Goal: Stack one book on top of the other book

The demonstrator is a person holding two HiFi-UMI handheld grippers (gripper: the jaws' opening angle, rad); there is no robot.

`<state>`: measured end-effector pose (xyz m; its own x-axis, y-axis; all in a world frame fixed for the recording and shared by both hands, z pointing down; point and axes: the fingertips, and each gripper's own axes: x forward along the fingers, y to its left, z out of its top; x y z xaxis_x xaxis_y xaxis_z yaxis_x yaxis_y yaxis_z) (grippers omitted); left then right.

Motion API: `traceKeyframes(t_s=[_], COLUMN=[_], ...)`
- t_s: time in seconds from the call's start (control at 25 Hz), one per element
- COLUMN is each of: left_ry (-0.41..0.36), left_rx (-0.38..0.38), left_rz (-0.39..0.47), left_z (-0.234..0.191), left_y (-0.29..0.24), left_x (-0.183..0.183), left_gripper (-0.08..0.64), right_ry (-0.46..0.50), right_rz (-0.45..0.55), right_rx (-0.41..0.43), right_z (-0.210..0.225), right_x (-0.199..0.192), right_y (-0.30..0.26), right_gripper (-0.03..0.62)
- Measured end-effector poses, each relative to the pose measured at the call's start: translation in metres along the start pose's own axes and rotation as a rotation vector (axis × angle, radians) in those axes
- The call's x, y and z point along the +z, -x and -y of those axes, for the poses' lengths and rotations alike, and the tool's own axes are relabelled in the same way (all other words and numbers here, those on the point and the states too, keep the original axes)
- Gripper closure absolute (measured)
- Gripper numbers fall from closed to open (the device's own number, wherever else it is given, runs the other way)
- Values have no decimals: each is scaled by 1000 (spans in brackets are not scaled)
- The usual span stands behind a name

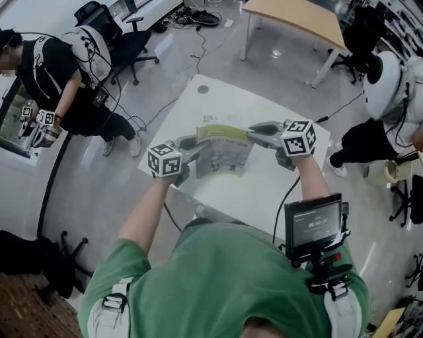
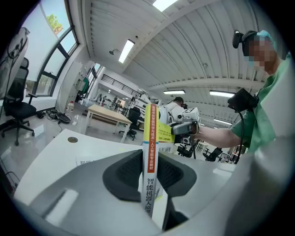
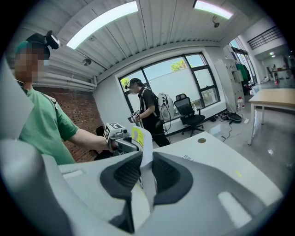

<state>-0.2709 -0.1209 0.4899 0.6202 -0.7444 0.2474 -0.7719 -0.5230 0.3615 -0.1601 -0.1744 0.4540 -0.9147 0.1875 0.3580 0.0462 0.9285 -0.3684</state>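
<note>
I hold one book (image 1: 223, 150) with a yellow-green cover lifted over the white table (image 1: 264, 191), gripped from both sides. My left gripper (image 1: 195, 150) is shut on its left edge, and in the left gripper view the red and white spine (image 2: 150, 138) stands upright between the pads (image 2: 126, 173). My right gripper (image 1: 254, 134) is shut on the opposite edge, where the pages (image 3: 140, 143) sit between its pads (image 3: 168, 173). Each gripper shows in the other's view: the right gripper (image 2: 184, 126) and the left gripper (image 3: 122, 140). A flat white printed cover (image 1: 210, 119) lies on the table beyond the held book; I cannot tell if it is the other book.
The table has a round cable hole (image 1: 203, 89) near its far corner. A person in black (image 1: 46, 79) stands at the left holding grippers, near office chairs (image 1: 125, 39). A wooden table (image 1: 297, 16) stands behind, and another person (image 1: 390, 86) is at the right.
</note>
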Motion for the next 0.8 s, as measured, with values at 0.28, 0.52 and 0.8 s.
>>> traceKeyframes(t_s=[0.28, 0.52, 0.8], left_ry=[10, 35, 83], left_rx=[-102, -171, -198], left_rz=[-13, -23, -34], left_z=[-55, -72, -88], left_y=[22, 11, 5], left_x=[7, 11, 7], left_gripper=[484, 484, 483], right_ry=[-37, -68, -96], right_rz=[-23, -48, -77], right_rx=[-102, -175, -231], right_z=[7, 20, 36], right_x=[22, 29, 30], right_y=[-50, -54, -63], right_gripper=[528, 528, 528])
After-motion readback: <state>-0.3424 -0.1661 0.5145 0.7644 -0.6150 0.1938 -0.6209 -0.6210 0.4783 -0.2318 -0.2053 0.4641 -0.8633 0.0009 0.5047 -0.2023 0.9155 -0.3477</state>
